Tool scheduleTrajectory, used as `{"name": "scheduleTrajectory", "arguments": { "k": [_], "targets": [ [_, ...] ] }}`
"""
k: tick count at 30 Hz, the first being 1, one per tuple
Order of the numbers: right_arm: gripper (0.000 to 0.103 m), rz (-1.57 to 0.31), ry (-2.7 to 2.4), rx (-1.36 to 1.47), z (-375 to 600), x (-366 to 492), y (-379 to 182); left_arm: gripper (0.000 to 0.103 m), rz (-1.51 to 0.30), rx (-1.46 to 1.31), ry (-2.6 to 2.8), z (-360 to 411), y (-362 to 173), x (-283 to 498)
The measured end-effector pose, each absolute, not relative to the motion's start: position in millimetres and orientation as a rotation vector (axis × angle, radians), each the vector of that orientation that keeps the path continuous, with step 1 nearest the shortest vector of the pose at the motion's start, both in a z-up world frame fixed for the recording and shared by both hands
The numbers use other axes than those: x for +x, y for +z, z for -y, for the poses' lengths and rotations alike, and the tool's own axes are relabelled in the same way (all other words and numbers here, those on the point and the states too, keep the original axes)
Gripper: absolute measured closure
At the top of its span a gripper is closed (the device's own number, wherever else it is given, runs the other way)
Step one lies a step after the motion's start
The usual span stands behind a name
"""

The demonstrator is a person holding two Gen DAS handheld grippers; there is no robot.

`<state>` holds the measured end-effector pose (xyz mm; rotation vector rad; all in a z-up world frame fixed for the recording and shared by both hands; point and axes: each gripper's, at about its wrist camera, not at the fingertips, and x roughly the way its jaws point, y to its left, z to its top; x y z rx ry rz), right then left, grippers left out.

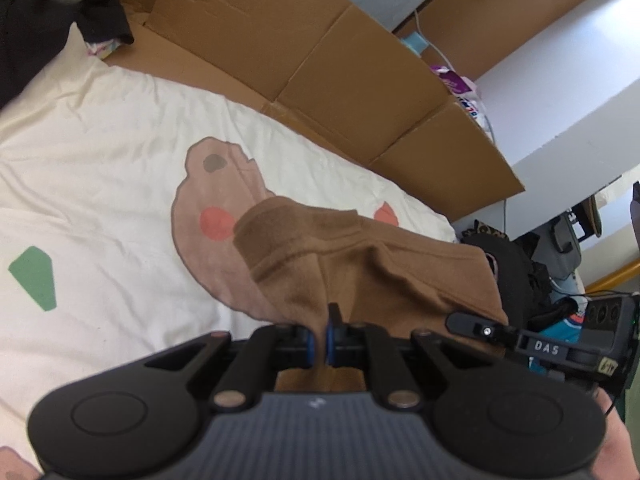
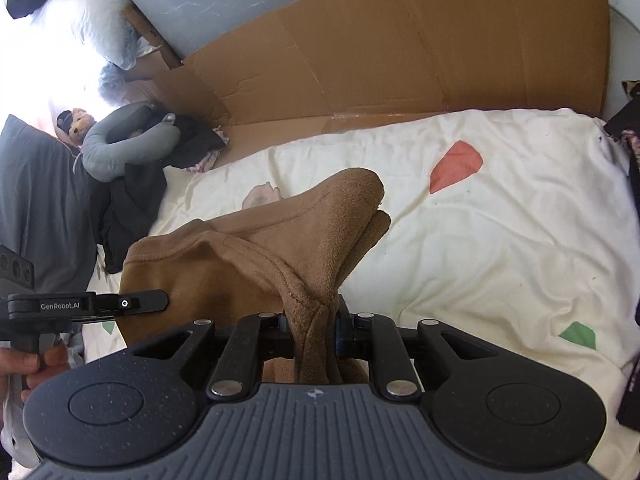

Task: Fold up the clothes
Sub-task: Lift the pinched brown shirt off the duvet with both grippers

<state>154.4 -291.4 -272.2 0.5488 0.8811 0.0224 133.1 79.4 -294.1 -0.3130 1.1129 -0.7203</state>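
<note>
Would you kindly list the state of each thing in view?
Left gripper: shut on brown fleece garment.
Right gripper: shut on it too.
Brown fleece garment: bunched, lifted off the sheet.
Cream patterned bedsheet: spread, wrinkled.
Brown cardboard sheet: unfolded, creased.

We have open bed (image 2: 500,240) ahead and to the right of the right tool (image 2: 312,326). Cardboard (image 2: 400,48) walls off the far edge, and a dark clothes pile (image 2: 132,200) with a grey pillow (image 2: 132,148) blocks the left corner.
</note>
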Motion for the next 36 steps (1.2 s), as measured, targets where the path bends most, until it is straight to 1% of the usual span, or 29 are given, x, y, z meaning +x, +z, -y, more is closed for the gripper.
{"name": "scheduleTrajectory", "arguments": {
  "k": [6,15,30,36],
  "targets": [
    [0.088,-0.879,0.0,0.543,285,146,-248,0.097,-1.104,-0.305,-0.718,-81,-273,124],
    [0.089,-0.811,-0.006,0.546,281,141,-193,0.097,-1.045,-0.306,-0.721,-79,-225,117],
    [0.089,-0.635,-0.029,0.487,276,125,-62,0.097,-0.891,-0.293,-0.746,-75,-96,100],
    [0.089,-0.574,-0.035,0.472,273,107,-23,0.098,-0.84,-0.271,-0.756,-73,-48,84]
  ]
}}
